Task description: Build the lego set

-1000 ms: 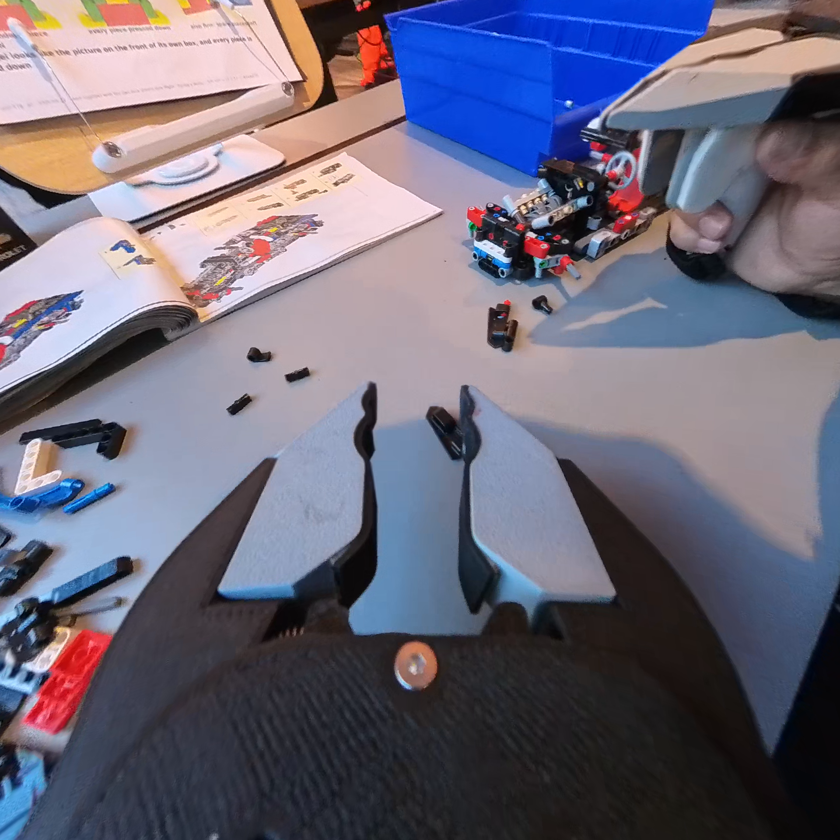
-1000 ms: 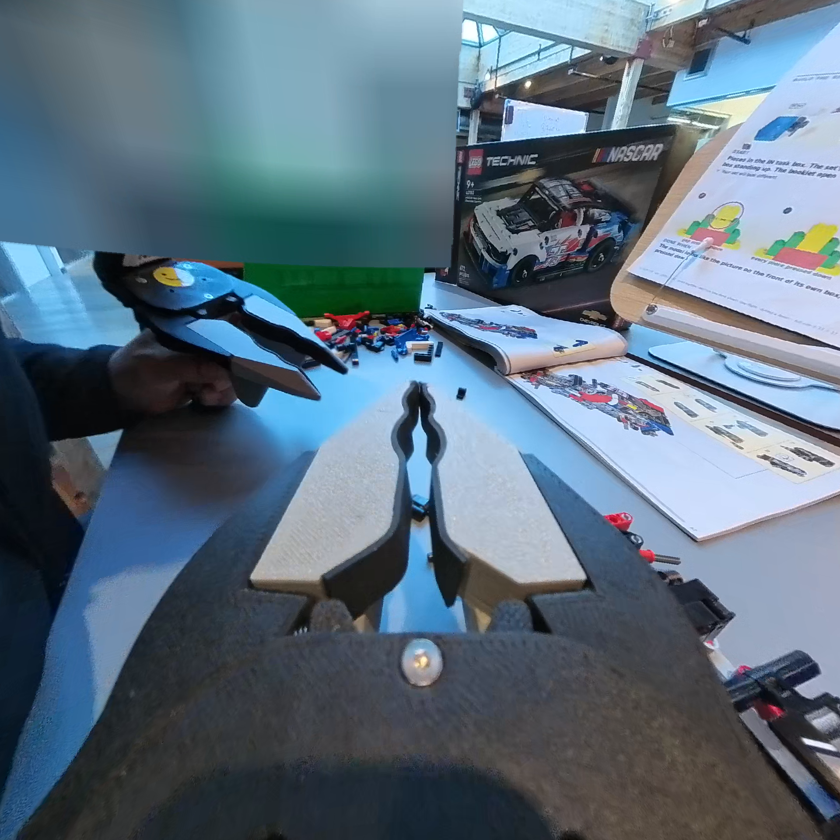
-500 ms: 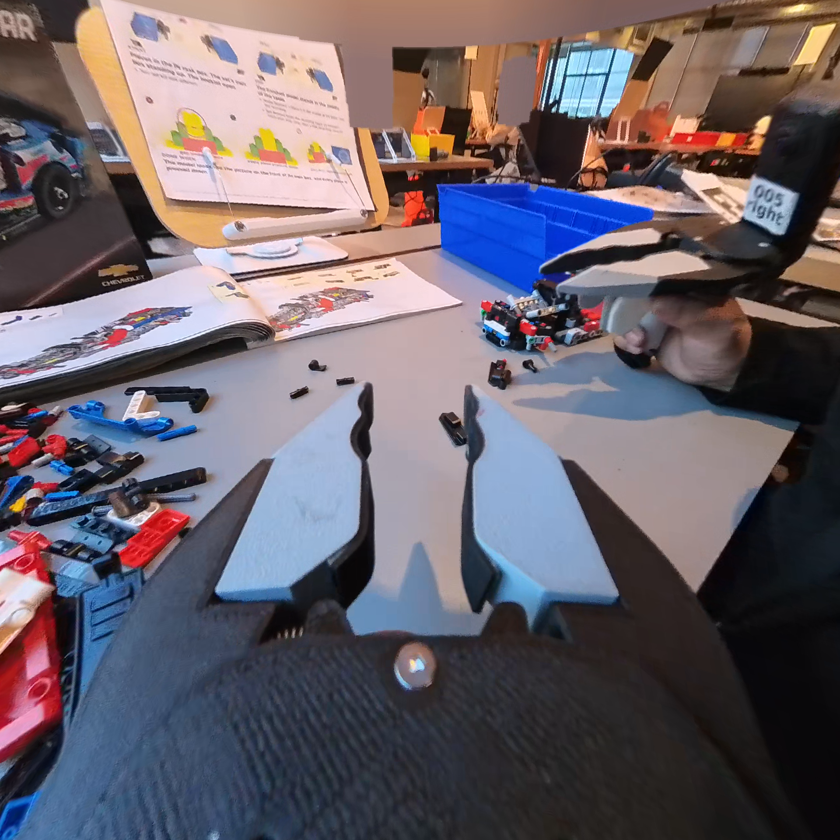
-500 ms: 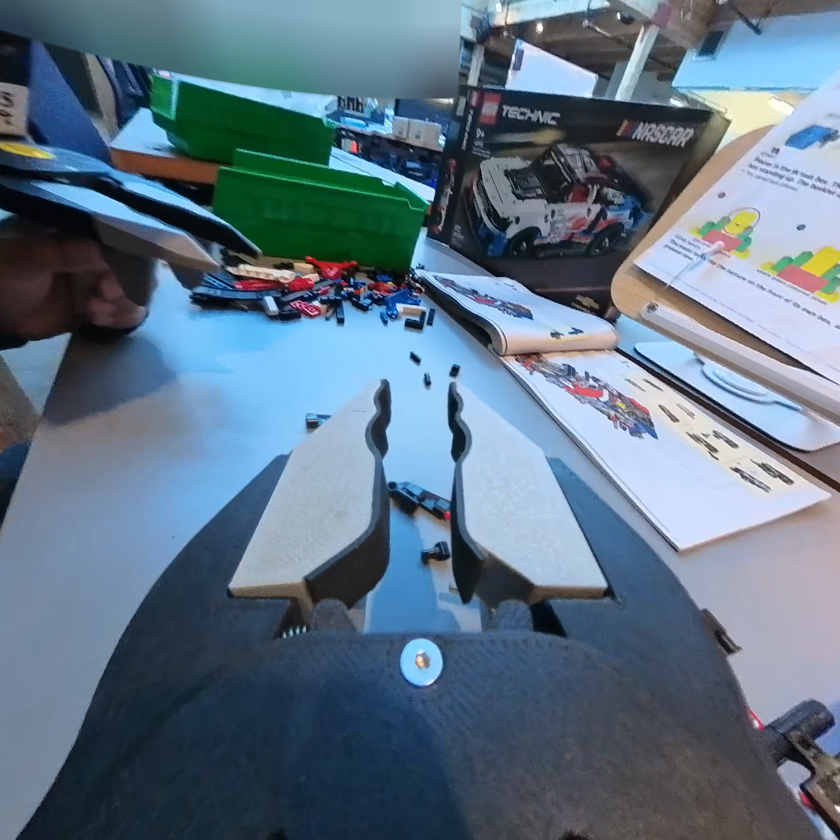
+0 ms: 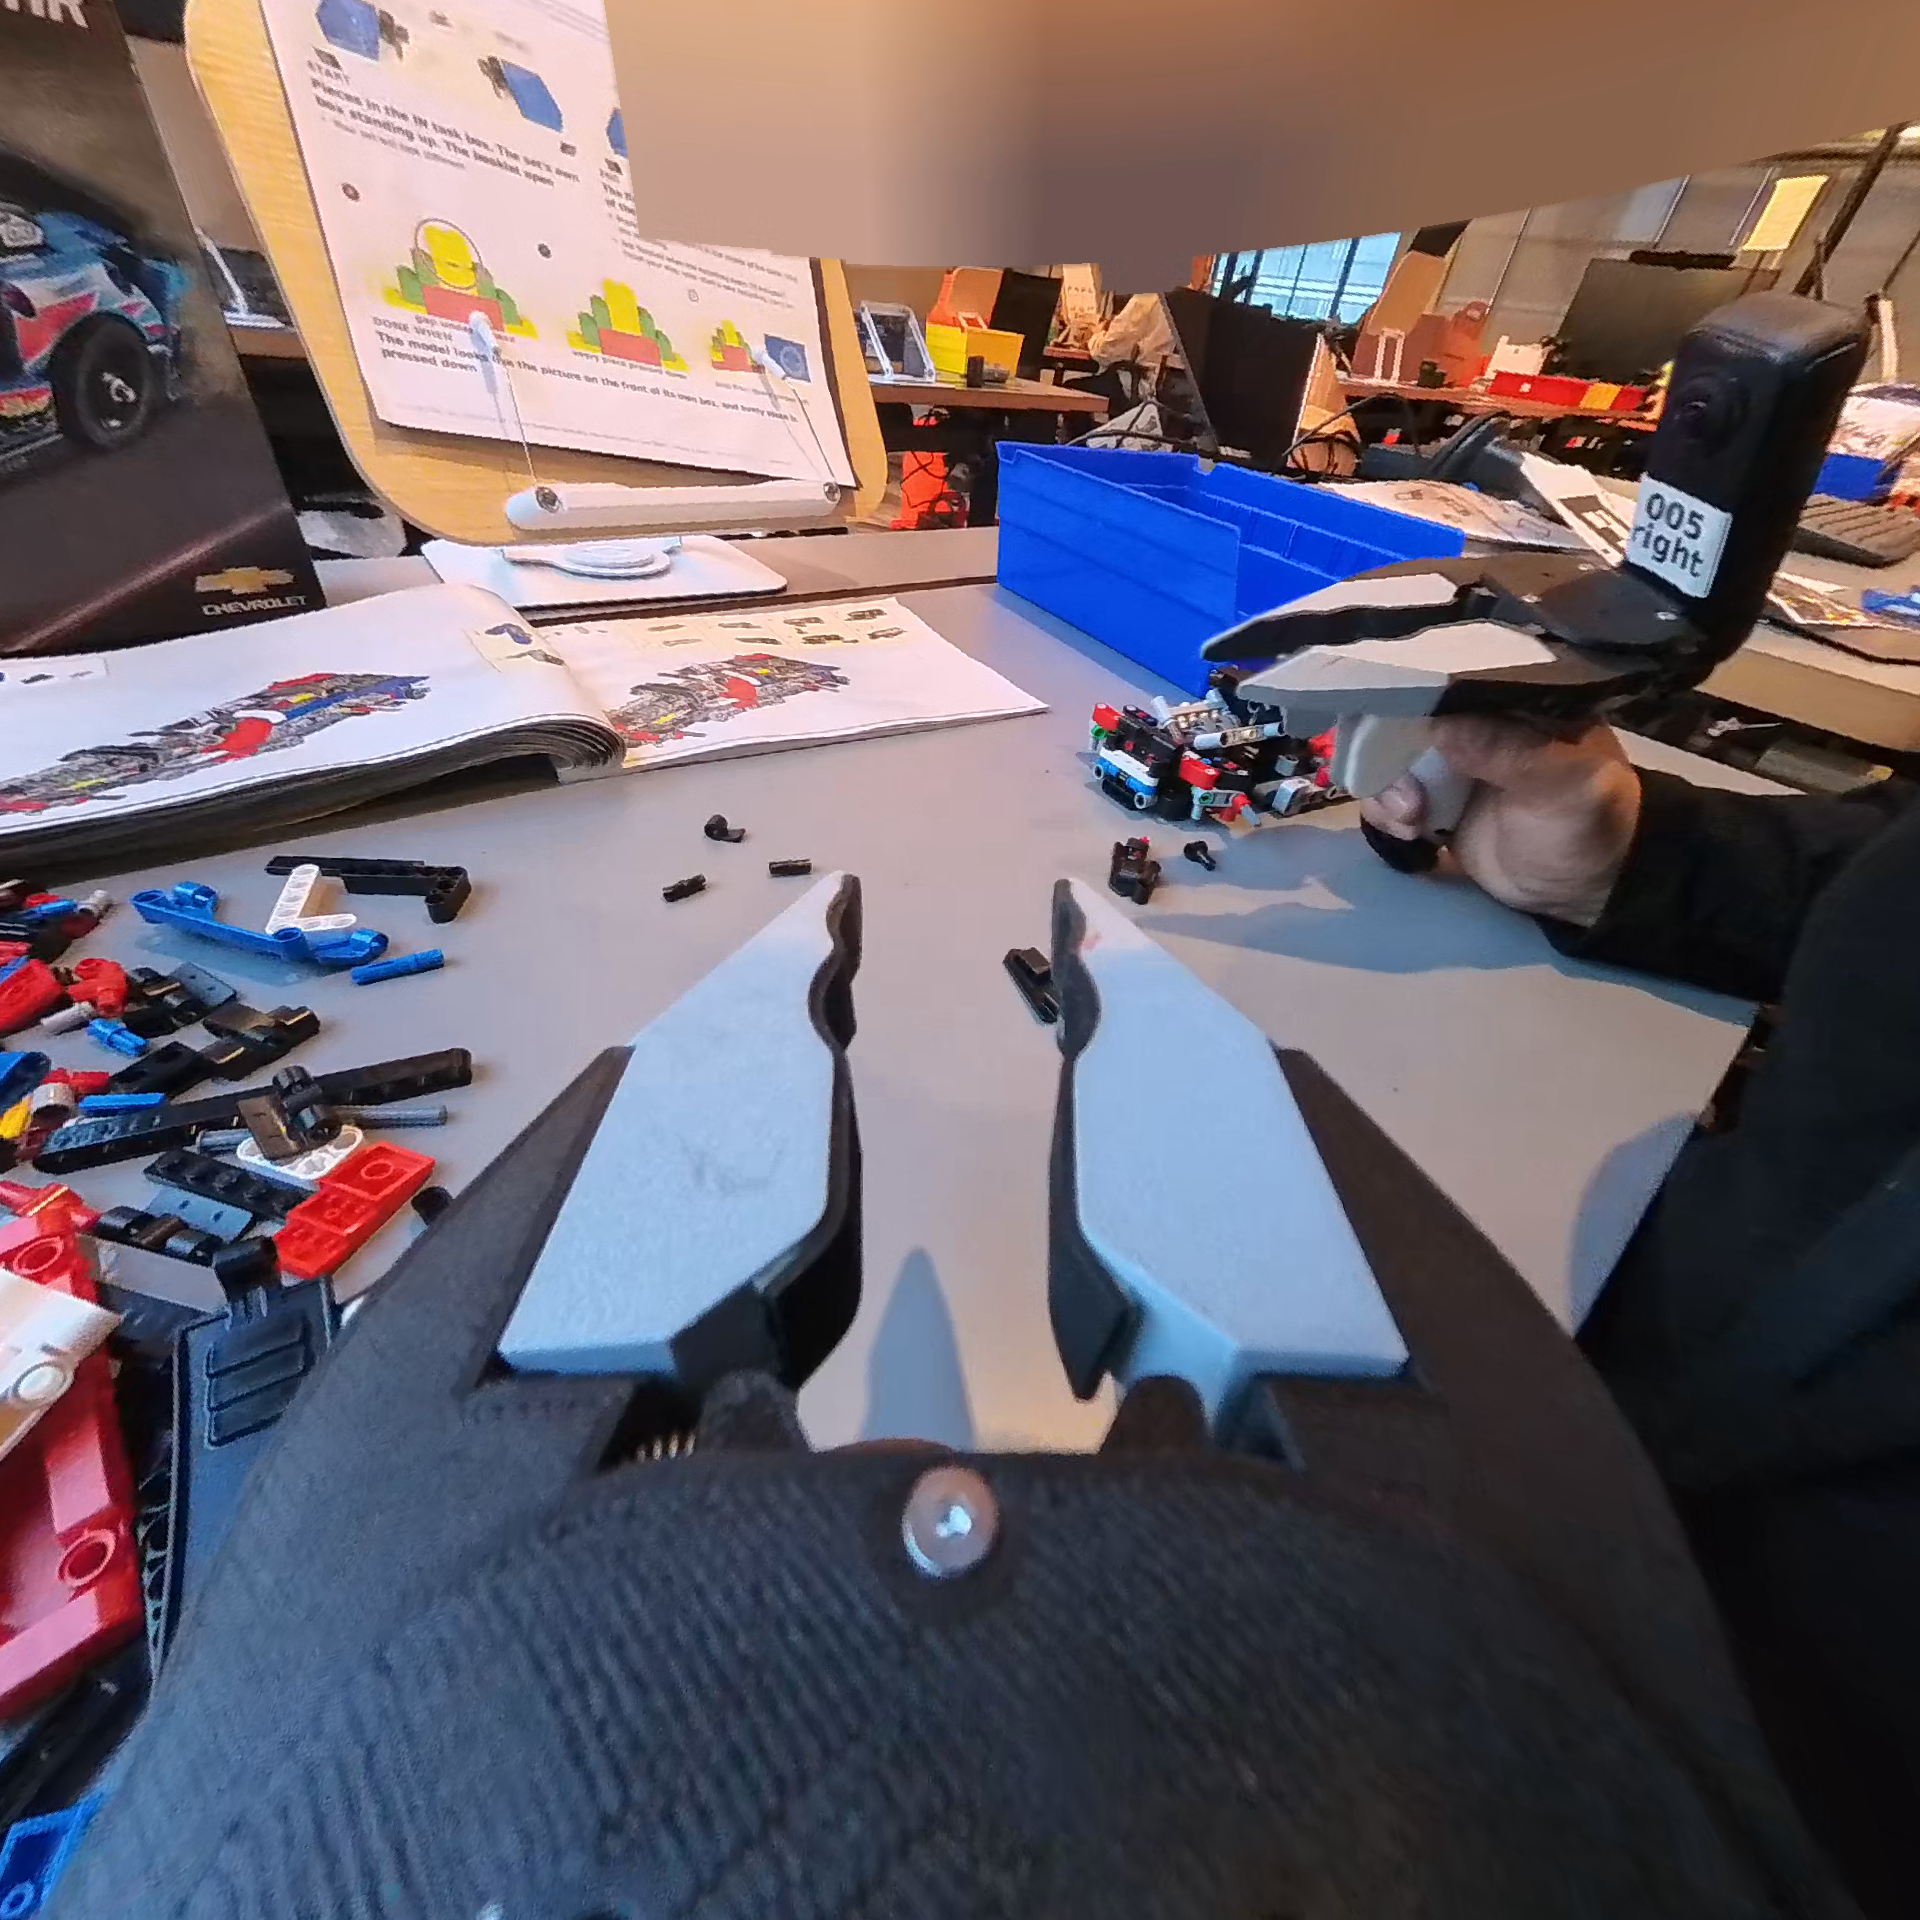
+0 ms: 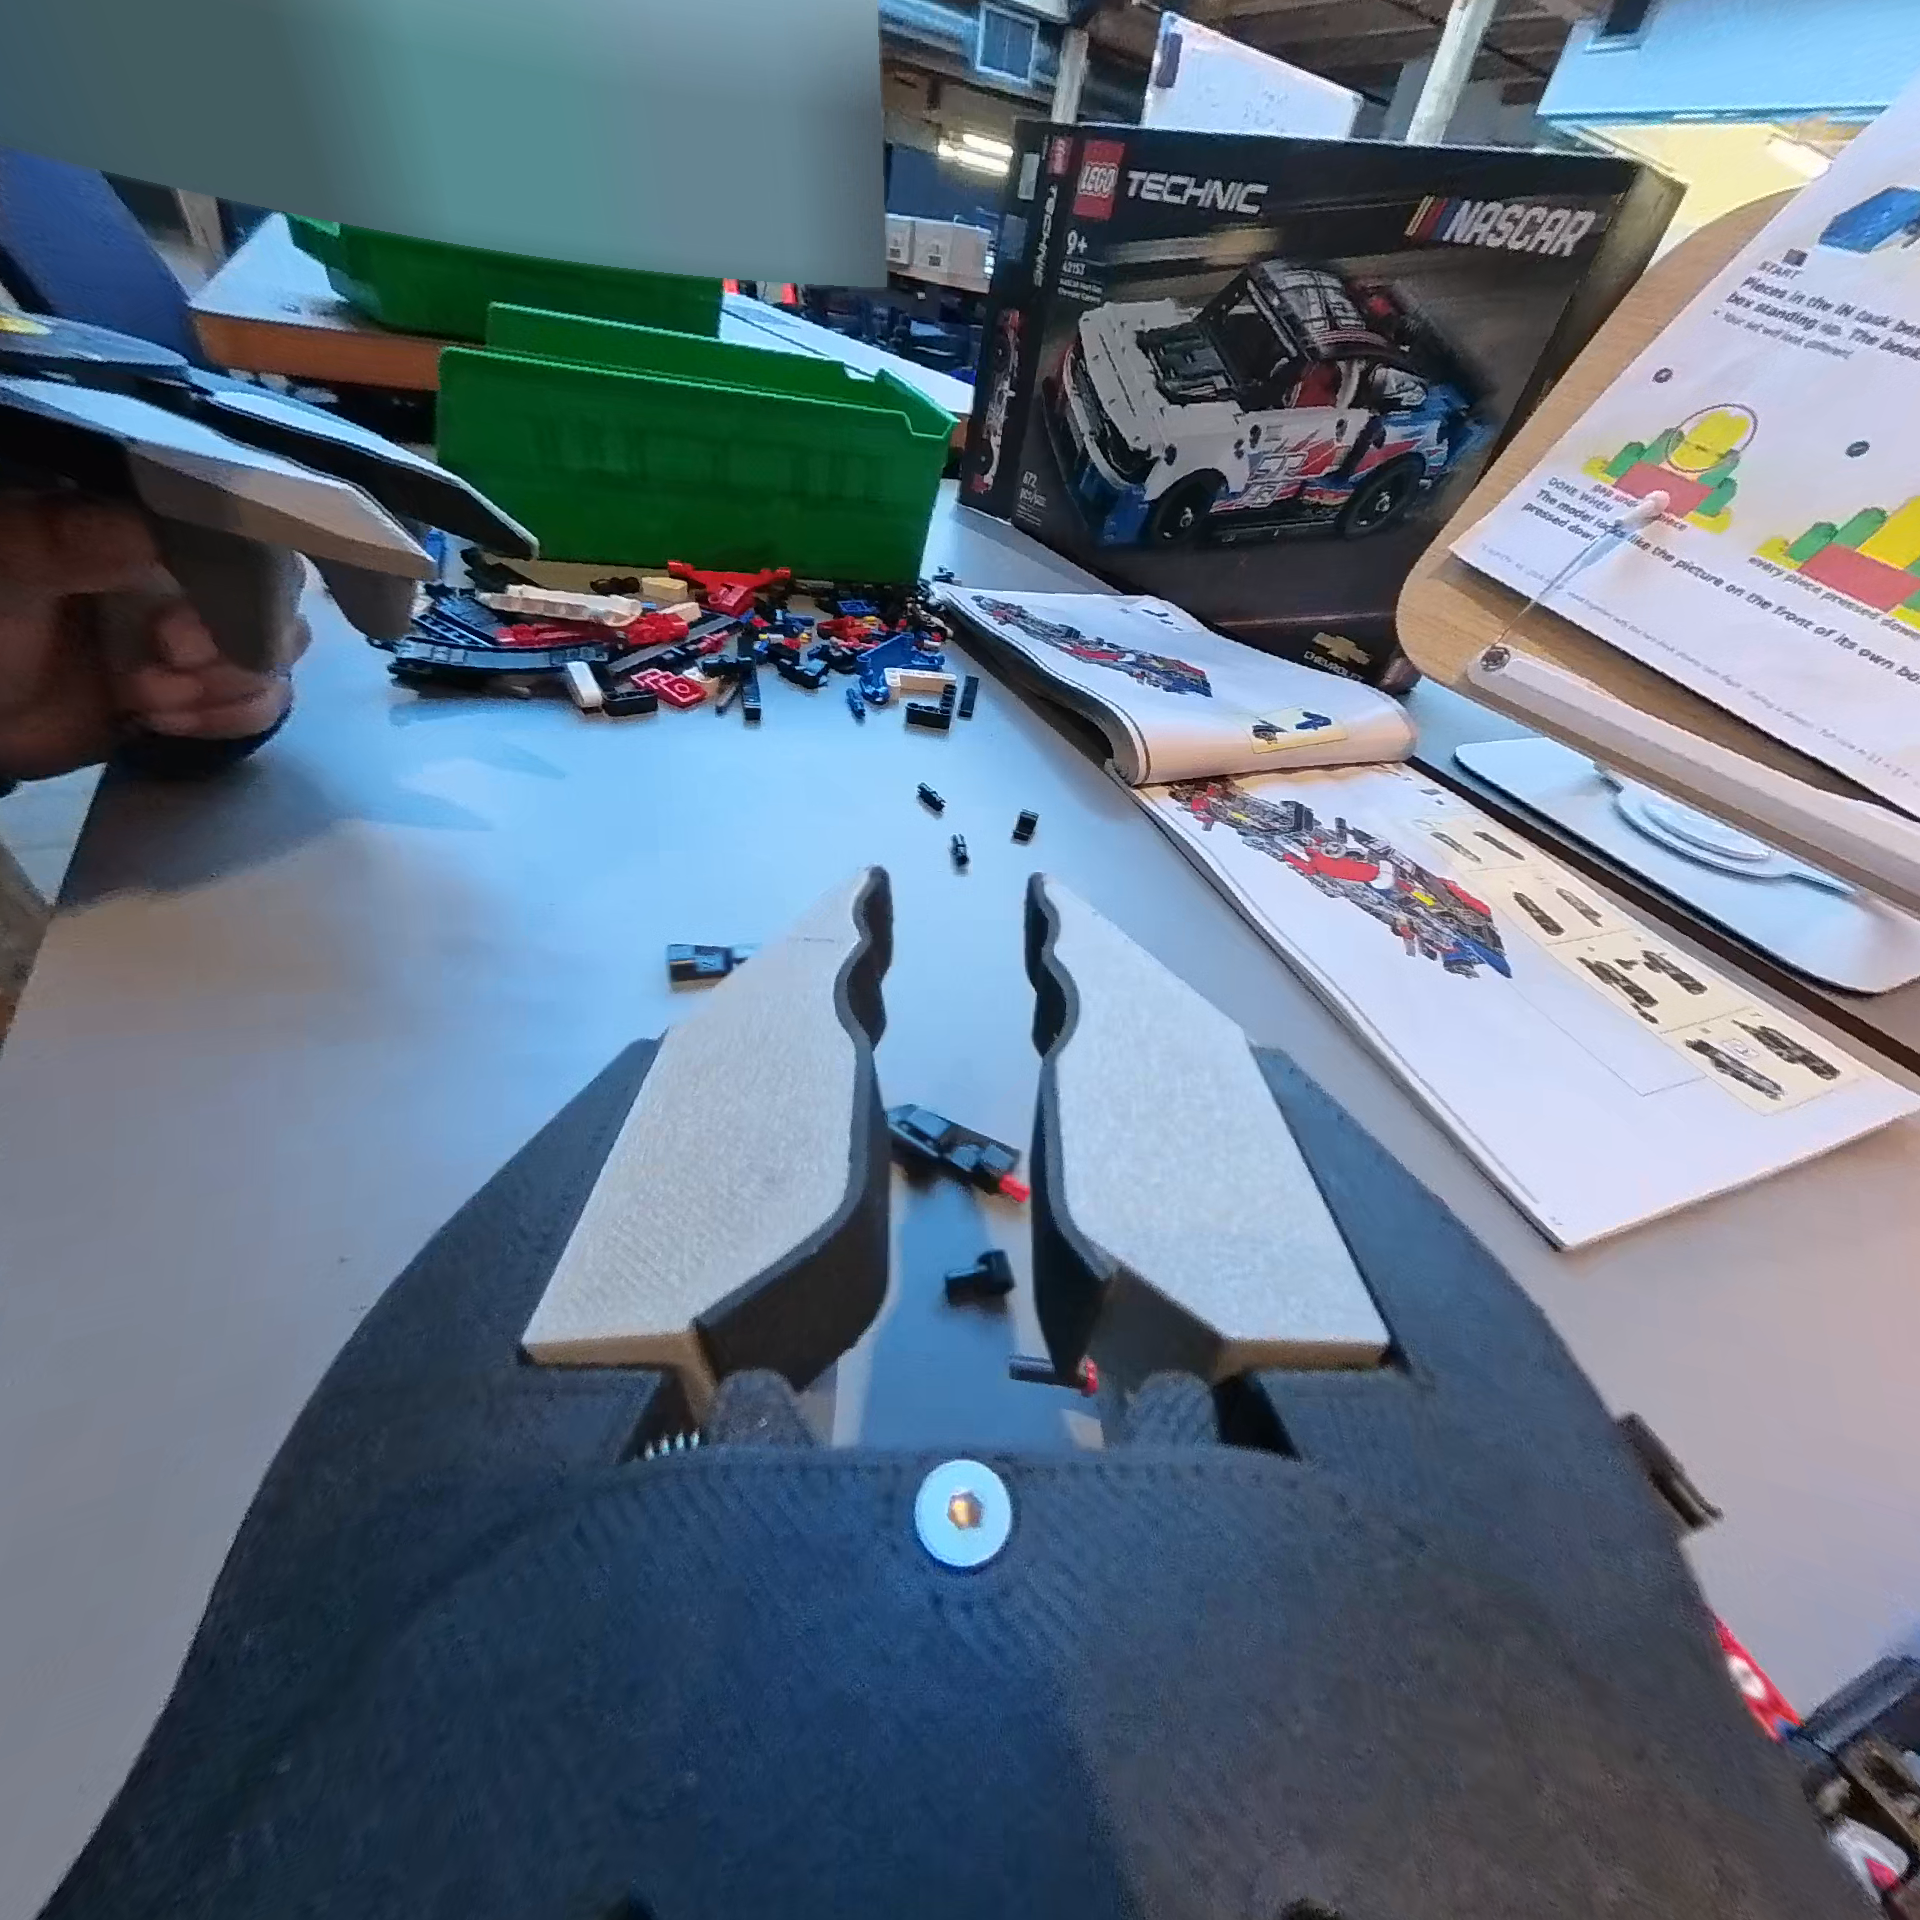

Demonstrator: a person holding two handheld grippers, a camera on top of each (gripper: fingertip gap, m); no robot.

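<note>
My left gripper (image 5: 954, 904) is open and empty above the grey table (image 5: 1299, 997). A small black piece (image 5: 1031, 979) lies just by its right fingertip. My right gripper (image 6: 958, 902) is open and empty; a black connector with a red pin (image 6: 951, 1141) and a small black pin (image 6: 979, 1274) lie on the table under its fingers. The partly built car chassis (image 5: 1205, 753) sits far right in the left wrist view, under the right gripper (image 5: 1351, 655). A pile of loose pieces (image 5: 156, 1101) lies at left; it also shows in the right wrist view (image 6: 686, 649).
An open instruction booklet (image 5: 520, 686) lies at the back, also in the right wrist view (image 6: 1455, 935). Behind stand a blue bin (image 5: 1164, 561), green bins (image 6: 675, 468), the set's box (image 6: 1299, 353) and an instruction sheet stand (image 5: 540, 343). Small black pins (image 5: 727, 862) lie mid-table. The left gripper's tips are roughly 20 cm from the right gripper's. Left tips and right tips are each some 12 cm from the small black piece (image 5: 1031, 979). Look for it in the right wrist view (image 6: 730, 957) too.
Both grippers have lifted and tilted up from the table. The right gripper was shut a second ago and has opened; the black connector now lies on the table below it.
</note>
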